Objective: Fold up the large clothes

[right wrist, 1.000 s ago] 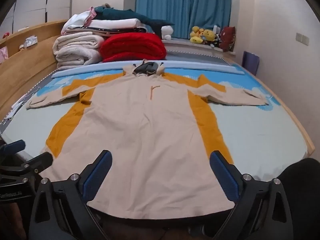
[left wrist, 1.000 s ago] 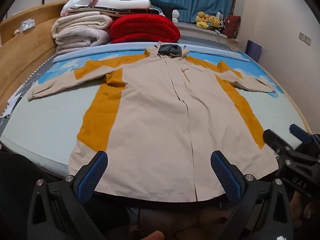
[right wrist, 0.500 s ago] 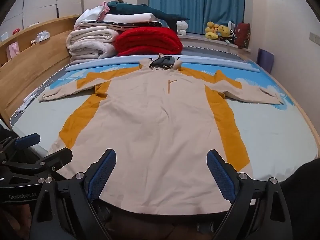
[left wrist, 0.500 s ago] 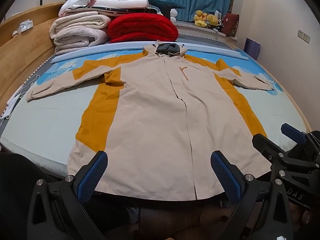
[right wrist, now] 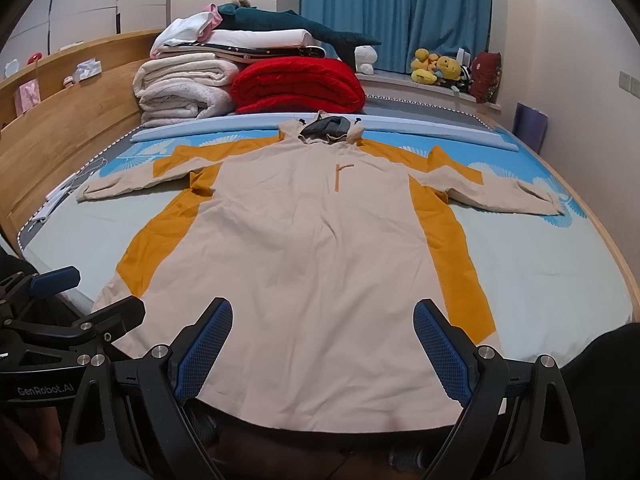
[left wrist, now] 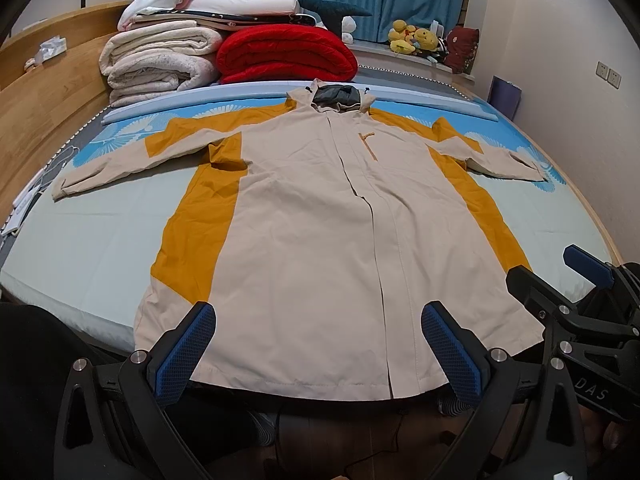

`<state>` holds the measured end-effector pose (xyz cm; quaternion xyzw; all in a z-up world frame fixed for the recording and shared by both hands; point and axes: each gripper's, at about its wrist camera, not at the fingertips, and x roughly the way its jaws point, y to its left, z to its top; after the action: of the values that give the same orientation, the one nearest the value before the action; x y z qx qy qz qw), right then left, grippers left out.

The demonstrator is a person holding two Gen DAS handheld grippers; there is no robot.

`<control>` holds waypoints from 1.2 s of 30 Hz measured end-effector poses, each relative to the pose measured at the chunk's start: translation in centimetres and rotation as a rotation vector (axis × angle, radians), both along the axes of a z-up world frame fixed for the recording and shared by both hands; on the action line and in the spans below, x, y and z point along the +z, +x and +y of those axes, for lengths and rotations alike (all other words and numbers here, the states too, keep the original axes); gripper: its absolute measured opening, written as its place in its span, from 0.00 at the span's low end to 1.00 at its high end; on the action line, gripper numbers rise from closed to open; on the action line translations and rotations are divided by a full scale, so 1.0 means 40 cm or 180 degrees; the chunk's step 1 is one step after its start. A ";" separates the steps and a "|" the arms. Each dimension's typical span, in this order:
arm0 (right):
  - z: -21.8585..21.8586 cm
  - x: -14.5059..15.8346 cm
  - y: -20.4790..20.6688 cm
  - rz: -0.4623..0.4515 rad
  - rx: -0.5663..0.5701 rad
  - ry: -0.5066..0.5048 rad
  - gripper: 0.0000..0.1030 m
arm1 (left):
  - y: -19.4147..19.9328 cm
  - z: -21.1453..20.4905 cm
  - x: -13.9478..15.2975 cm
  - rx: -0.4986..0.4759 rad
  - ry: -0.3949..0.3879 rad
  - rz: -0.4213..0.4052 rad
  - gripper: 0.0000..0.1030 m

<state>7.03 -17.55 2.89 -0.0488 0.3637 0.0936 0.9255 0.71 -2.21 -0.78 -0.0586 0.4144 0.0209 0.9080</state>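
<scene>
Left wrist view: a coat point(left wrist: 320, 240), beige with mustard side panels, lies flat and face up on the bed point(left wrist: 80, 240), sleeves spread to both sides, hood toward the far end and hem hanging at the near edge. The left gripper point(left wrist: 316, 350) hovers just short of the hem, its jaws spread wide with nothing between them. The right gripper point(left wrist: 576, 292) shows at the right edge of this view, beside the coat's near right corner. From the right wrist view, the right gripper point(right wrist: 324, 346) also has its jaws spread and empty over the hem, with the left gripper point(right wrist: 68, 300) at the left edge near the other corner. Folded blankets point(right wrist: 188, 88) and a red quilt point(right wrist: 298, 86) are stacked at the bed's far end. No container is visible. Compared with a second ago, the coat has not moved; both grippers have shifted only slightly, with the right view now sitting a little further left.
</scene>
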 end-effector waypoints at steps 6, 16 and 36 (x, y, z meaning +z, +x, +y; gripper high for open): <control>-0.001 0.001 0.001 -0.0009 -0.0004 -0.0002 0.90 | -0.005 -0.003 -0.011 0.0000 0.0012 -0.0010 0.99; 0.002 0.000 0.002 -0.0021 -0.0006 -0.0006 0.90 | -0.007 0.002 -0.012 0.0008 0.0005 -0.0007 0.99; 0.006 -0.002 0.003 -0.0028 -0.0017 -0.0015 0.90 | -0.007 0.004 -0.013 -0.0001 0.0004 0.0000 0.99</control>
<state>7.17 -17.31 2.81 -0.0505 0.3599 0.0901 0.9272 0.45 -2.07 -1.31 -0.0580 0.4144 0.0210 0.9080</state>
